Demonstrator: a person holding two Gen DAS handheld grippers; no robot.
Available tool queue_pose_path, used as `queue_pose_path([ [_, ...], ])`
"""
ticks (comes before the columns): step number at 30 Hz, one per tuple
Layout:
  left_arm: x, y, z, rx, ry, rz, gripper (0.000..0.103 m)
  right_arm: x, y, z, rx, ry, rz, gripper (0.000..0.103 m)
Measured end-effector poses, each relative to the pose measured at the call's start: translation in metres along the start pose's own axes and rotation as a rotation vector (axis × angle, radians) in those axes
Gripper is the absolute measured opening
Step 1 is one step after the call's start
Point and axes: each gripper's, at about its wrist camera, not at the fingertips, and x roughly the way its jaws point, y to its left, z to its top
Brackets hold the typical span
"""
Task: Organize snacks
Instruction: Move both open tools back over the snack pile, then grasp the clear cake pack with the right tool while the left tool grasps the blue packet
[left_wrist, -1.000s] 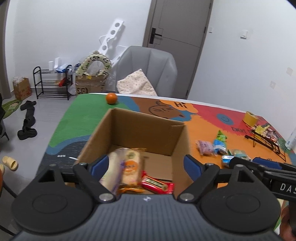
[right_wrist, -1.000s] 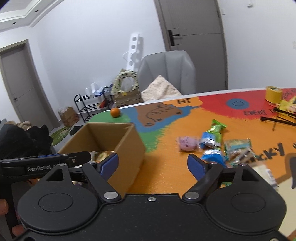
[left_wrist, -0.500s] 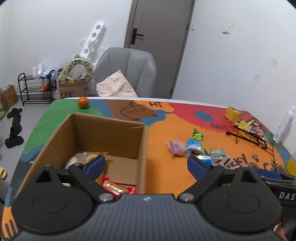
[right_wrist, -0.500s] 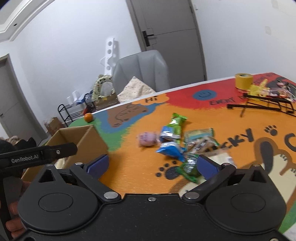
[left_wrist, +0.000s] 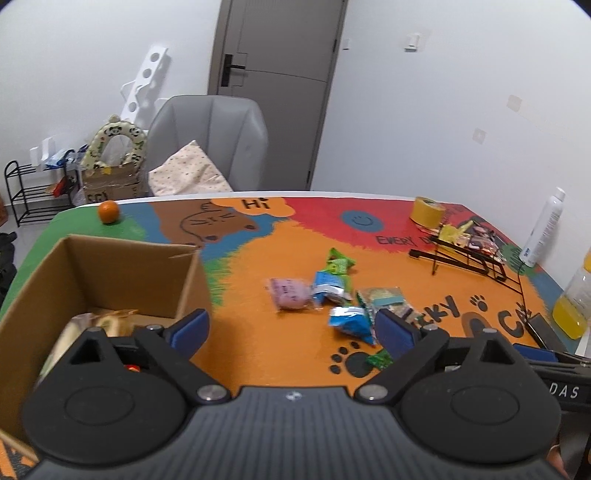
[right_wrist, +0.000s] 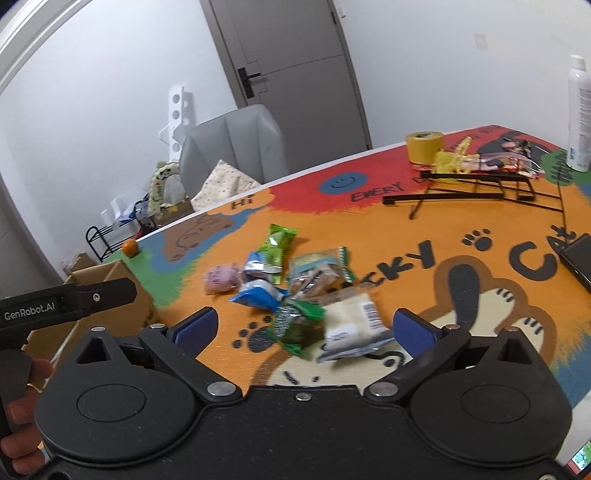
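Note:
A brown cardboard box (left_wrist: 92, 273) stands at the table's left with wrapped snacks in its bottom (left_wrist: 110, 321). Loose snack packets lie in a heap on the orange mat: a pink one (left_wrist: 290, 298), a blue one (left_wrist: 349, 320), a green one (left_wrist: 338, 264). My left gripper (left_wrist: 293, 330) hovers open between the box and the heap, nothing between its fingers. In the right wrist view my right gripper (right_wrist: 306, 325) is open just short of the heap, where a dark green packet (right_wrist: 295, 321) and a white wrapped snack (right_wrist: 351, 325) lie nearest. The box (right_wrist: 107, 280) shows at left.
A black wire rack (left_wrist: 469, 254) holding packets, a yellow tape roll (left_wrist: 428, 212), a white spray bottle (left_wrist: 541, 229) and a bottle of yellow liquid (left_wrist: 574, 302) stand at the right. An orange (left_wrist: 108, 212) lies at the far left. A grey chair (left_wrist: 210, 144) stands behind the table.
Both grippers swung right, away from the box toward the snack heap. The right gripper's jaws widened. The heap now lies close in front of the right gripper.

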Motion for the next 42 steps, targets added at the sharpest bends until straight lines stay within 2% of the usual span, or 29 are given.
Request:
queue_pose_path([
  [11, 0.029, -0.024, -0.006, 0.044, 0.045, -0.032, 0.096, 0.018, -0.025, -0.005, 0.035, 0.024, -0.009, 0.102],
  [14, 0.040, -0.028, -0.007, 0.050, 0.058, -0.035, 0.096, 0.025, -0.030, -0.006, 0.038, 0.029, -0.019, 0.092],
  [16, 0.048, -0.029, -0.008, 0.055, 0.071, -0.034, 0.096, 0.031, -0.033, -0.007, 0.043, 0.040, -0.025, 0.078],
  [19, 0.060, -0.030, -0.009, 0.049, 0.093, -0.036, 0.096, 0.041, -0.038, -0.007, 0.055, 0.057, -0.026, 0.072],
  [29, 0.099, -0.034, -0.012, 0.045, 0.134, -0.012, 0.095, 0.079, -0.040, -0.008, 0.035, 0.115, -0.025, 0.071],
  [33, 0.114, -0.034, -0.010, 0.036, 0.149, -0.006, 0.095, 0.086, -0.037, -0.004, -0.013, 0.109, -0.031, 0.070],
  [35, 0.120, -0.035, -0.010, 0.034, 0.153, -0.005, 0.095, 0.089, -0.036, -0.003, -0.033, 0.107, -0.037, 0.067],
  [40, 0.134, -0.040, -0.013, 0.038, 0.173, -0.011, 0.093, 0.090, -0.036, -0.001, -0.084, 0.106, -0.067, 0.048],
  [42, 0.137, -0.042, -0.015, 0.041, 0.177, -0.015, 0.093, 0.089, -0.040, -0.001, -0.082, 0.107, -0.056, 0.048],
])
